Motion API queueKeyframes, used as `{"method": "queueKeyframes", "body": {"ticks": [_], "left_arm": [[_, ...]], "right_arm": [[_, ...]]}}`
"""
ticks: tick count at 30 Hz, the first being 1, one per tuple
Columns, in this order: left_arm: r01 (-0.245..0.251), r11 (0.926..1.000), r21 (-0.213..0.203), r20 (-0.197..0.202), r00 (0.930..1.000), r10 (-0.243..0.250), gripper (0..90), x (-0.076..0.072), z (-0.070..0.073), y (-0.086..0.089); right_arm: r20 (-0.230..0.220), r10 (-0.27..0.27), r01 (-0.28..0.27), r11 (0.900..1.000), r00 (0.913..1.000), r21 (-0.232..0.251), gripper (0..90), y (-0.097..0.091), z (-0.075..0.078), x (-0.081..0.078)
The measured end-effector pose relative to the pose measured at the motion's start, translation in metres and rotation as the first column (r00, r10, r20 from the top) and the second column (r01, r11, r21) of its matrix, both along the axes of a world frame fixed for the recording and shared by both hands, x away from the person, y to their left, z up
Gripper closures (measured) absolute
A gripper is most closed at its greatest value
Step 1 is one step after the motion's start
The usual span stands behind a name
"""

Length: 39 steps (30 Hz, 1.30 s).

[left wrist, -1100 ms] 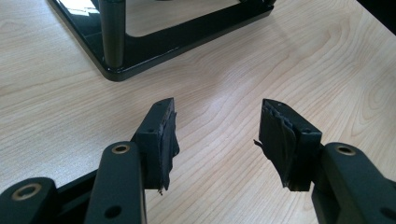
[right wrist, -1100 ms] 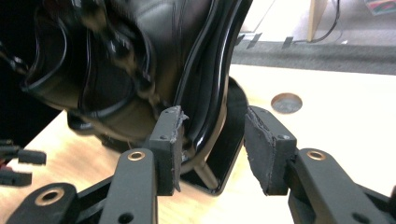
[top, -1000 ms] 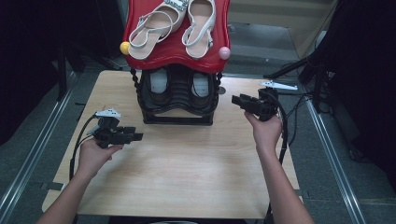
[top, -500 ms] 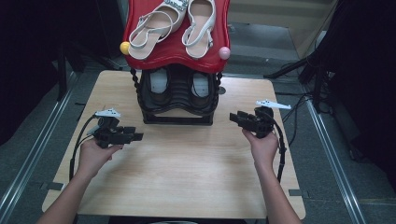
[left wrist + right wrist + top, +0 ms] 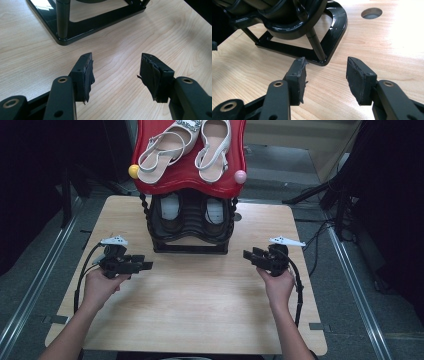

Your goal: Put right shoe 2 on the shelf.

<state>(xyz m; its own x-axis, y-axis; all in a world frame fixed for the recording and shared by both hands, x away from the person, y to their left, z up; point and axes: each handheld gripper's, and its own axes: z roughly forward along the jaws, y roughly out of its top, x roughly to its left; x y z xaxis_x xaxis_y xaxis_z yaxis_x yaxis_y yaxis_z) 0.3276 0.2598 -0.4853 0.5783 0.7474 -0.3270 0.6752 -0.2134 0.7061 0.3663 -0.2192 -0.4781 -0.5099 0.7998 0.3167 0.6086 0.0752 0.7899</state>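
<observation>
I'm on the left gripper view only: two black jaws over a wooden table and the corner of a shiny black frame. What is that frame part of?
Observer: It's the base of a black shoe rack; the high view shows it has a red top shelf.
Operator: Anything on that shelf?
Observer: A pair of white sandals lies on it.
Operator: And underneath?
Observer: A pair of dark shoes with pale insoles sits on the lower tier.
Operator: Where's the other gripper?
Observer: The right gripper is to the right of the rack. It points towards the rack, and its jaws have just been opening with nothing between them.
</observation>
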Motion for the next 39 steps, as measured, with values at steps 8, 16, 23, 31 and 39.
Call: {"method": "queueKeyframes", "body": {"ticks": [8, 16, 23, 31, 39], "left_arm": [[-0.011, 0.9999, 0.007, -0.002, 0.9999, 0.011, 43.2, 0.001, -0.001, -0.001], [-0.011, 0.9999, -0.001, 0.005, 0.9999, 0.011, 40.0, 0.002, -0.003, 0.000], [-0.011, 0.9999, -0.001, 0.003, 0.9999, 0.011, 38.9, 0.003, -0.004, 0.000], [-0.009, 0.9999, -0.011, -0.009, 0.9999, 0.009, 36.8, 0.004, -0.005, 0.000], [-0.011, 0.9997, -0.024, -0.019, 0.9998, 0.011, 34.8, 0.005, -0.005, 0.001]], "right_arm": [[-0.019, 0.007, -0.007, 1.0000, 0.9998, 0.006, 52.1, -0.002, -0.010, -0.004], [-0.025, -0.008, 0.009, 0.9998, 0.9997, 0.018, 52.4, -0.008, -0.015, -0.007], [-0.031, -0.024, 0.025, 0.9994, 0.9992, 0.026, 52.1, -0.011, -0.020, -0.006], [-0.032, -0.011, 0.011, 0.9999, 0.9994, 0.013, 51.4, -0.008, -0.022, -0.005], [-0.029, -0.010, 0.011, 0.9999, 0.9995, 0.010, 50.5, -0.008, -0.022, -0.005]]}}
